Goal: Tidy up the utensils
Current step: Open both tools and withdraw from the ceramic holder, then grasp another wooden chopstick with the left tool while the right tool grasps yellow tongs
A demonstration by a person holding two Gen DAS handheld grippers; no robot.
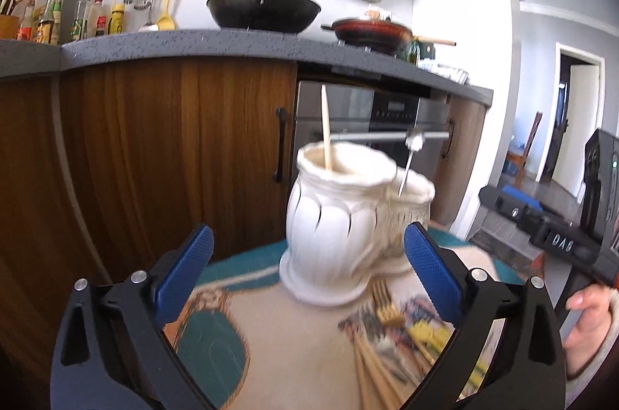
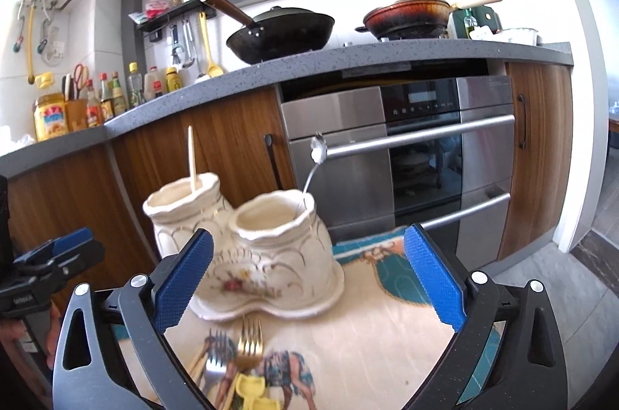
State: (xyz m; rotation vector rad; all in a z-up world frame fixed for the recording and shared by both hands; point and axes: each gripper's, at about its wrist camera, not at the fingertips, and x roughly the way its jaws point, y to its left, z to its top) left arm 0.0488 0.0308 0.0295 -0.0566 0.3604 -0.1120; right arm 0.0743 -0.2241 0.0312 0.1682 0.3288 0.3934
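**Both tongs wide open, holder w/ 2 utensils in it**

Biggest thing first: patterned worktop (image 2: 367, 332) near the cam, wood cabinets + steel oven (image 2: 406, 154) behind. On it sits the white double-pot ceramic holder (image 2: 271, 255), far-centre. Left pot has a pale wooden stick (image 2: 191, 154) standing upright, right pot a metal spoon (image 2: 315, 158) leaning on the rim. Near side of the holder: loose forks (image 2: 247, 336) and smth yellow (image 2: 251, 390), blurry. Left tongs (image 1: 308, 274) spread, nothing between. Right tongs (image 2: 308, 274) spread too, empty.
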